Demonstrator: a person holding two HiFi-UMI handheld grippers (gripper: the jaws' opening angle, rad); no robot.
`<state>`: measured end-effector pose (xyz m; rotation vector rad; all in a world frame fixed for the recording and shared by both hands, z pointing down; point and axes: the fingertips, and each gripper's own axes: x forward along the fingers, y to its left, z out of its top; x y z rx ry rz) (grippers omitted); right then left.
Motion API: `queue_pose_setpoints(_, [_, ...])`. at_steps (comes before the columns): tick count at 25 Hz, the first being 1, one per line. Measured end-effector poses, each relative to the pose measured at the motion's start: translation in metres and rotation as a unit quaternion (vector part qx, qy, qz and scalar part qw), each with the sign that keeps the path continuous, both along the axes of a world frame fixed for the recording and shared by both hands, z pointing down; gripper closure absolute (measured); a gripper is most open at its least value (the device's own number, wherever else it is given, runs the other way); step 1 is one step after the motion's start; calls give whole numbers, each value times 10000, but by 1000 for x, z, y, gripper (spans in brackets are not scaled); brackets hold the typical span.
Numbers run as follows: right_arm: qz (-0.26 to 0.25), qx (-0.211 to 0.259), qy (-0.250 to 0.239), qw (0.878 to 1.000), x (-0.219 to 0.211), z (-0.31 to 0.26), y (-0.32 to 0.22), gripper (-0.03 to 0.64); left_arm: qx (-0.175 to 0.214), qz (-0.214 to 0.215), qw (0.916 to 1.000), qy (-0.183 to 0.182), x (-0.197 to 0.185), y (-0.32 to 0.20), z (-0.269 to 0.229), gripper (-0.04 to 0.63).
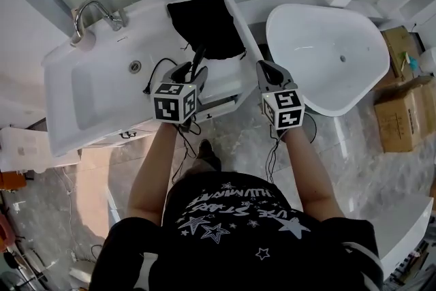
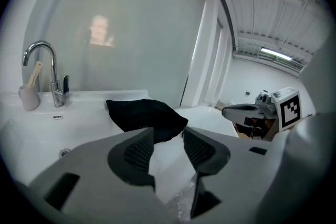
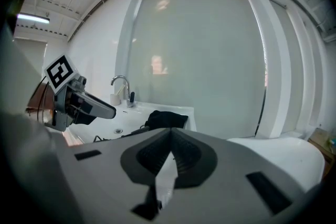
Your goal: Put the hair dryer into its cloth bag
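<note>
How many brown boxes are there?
2: the upper brown box beside the white tub, the lower brown box just below it. More may hide past the edge.

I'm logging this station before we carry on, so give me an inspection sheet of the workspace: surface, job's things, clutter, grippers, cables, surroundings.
Surface: white sink counter with a basin.
Job's things: black cloth bag lies on the counter's right end; the hair dryer itself is not plainly seen.
Clutter: cup beside the faucet.
Grippers: left gripper jaws apart, nothing between them; right gripper jaws together, empty.
Cables: black cord with plug lies on the counter by the left gripper; wires hang below the grippers.
Surroundings: white bathtub right of the counter; cardboard boxes beyond it.
</note>
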<state>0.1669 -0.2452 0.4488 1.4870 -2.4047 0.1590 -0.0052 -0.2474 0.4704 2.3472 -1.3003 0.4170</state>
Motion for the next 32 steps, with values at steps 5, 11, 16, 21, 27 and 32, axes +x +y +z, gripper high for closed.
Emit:
queue_pose_setpoints(5, [-5, 58, -7, 10000, 9, -6, 28, 611, 188, -201, 9996, -59, 2, 27, -7, 556])
queue_pose_setpoints(11, [-100, 98, -40, 9999, 12, -11, 64, 611, 142, -125, 9998, 39, 10, 66, -8, 583])
queue_pose_setpoints(16, [-211, 128, 16, 9997, 13, -16, 92, 611, 117, -68, 9998, 123, 16, 97, -11, 583])
queue_pose_setpoints(21, [-312, 121, 74, 9994, 15, -17, 117, 611, 131, -112, 9998, 142, 20, 125, -9, 583])
queue_pose_setpoints(27, [-427, 93, 107, 9990, 19, -14, 144, 611, 75, -219, 9994, 248, 23, 156, -5, 583])
queue_pose_setpoints(32, [-520, 59, 115, 9986, 20, -9, 160, 611, 64, -223, 9992, 328, 27, 176, 0, 583])
